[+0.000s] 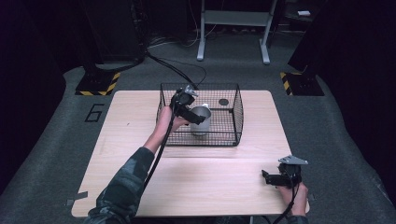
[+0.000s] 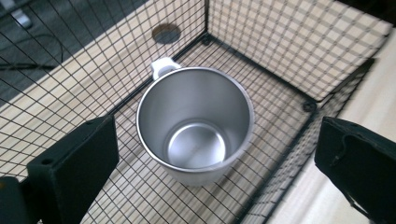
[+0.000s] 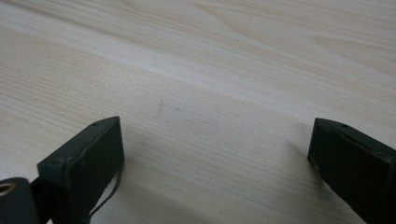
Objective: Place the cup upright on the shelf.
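The left gripper [image 2: 210, 163] is hovering, jaws wide, over the steel mug [image 2: 196, 126] in the wire basket [image 2: 280, 56]. It should be closing squarely on the rim. The right gripper [image 3: 215, 158] is resting open-jawed on the table [image 3: 210, 70].

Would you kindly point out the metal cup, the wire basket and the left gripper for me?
metal cup [image 2: 196, 140]: left gripper view, inner bottom.
wire basket [image 1: 237, 109]: high view, right wall.
left gripper [image 1: 200, 119]: high view, midway between its jaws, above the cup.

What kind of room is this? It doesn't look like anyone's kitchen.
Probably a lab or recording studio rather than a home. A plain wooden table stands on grey carpet among dark screens, hazard-striped stand bases sit on the floor, and a lone metal cup stands in a wire basket.
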### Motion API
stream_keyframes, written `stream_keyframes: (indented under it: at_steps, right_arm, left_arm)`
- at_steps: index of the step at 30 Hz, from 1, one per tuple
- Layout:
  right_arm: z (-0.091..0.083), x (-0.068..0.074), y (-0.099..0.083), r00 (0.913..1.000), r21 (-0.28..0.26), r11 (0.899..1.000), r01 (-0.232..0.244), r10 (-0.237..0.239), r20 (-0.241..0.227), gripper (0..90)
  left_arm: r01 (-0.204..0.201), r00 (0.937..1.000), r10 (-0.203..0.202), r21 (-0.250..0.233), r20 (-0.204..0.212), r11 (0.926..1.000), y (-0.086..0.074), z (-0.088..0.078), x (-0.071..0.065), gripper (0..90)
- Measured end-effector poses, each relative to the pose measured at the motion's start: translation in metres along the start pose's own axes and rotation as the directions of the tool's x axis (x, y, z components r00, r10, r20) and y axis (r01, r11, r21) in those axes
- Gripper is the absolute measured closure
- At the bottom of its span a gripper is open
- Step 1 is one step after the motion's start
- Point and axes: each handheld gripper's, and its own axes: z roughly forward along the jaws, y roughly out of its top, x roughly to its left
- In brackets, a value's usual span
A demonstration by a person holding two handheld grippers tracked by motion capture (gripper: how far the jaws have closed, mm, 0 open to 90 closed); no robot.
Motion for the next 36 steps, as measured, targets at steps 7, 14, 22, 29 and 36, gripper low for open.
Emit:
stream_keyframes:
  at_steps: [7,14,22,29,36]
  right_arm:
    - [0.000,0.000,0.000,1.0000,0.000,1.000,-0.001,0.001,0.001,3.1]
    - [0.000,0.000,0.000,1.0000,0.000,1.000,-0.001,0.001,0.001,3.1]
    - [0.000,0.000,0.000,1.0000,-0.001,1.000,0.002,-0.002,0.002,3.1]
    - [0.000,0.000,0.000,1.0000,0.000,1.000,-0.001,0.001,0.002,3.1]
    - [0.000,0.000,0.000,1.0000,-0.005,1.000,-0.002,0.002,0.001,3.1]
  left_arm:
    - [-0.062,0.9981,0.062,-0.026,-0.002,0.9977,-0.009,-0.030,-0.017,0.1]
    - [-0.086,0.9963,0.085,-0.050,-0.010,0.9950,-0.029,-0.054,-0.029,0.1]
    - [-0.100,0.9947,0.098,-0.057,-0.030,0.9934,-0.052,-0.074,-0.034,0.1]
    - [-0.084,0.9944,0.081,-0.056,-0.068,0.9948,-0.086,-0.092,-0.038,0.1]
    - [-0.049,0.9936,0.043,-0.057,-0.104,0.9972,-0.135,-0.108,-0.042,0.1]
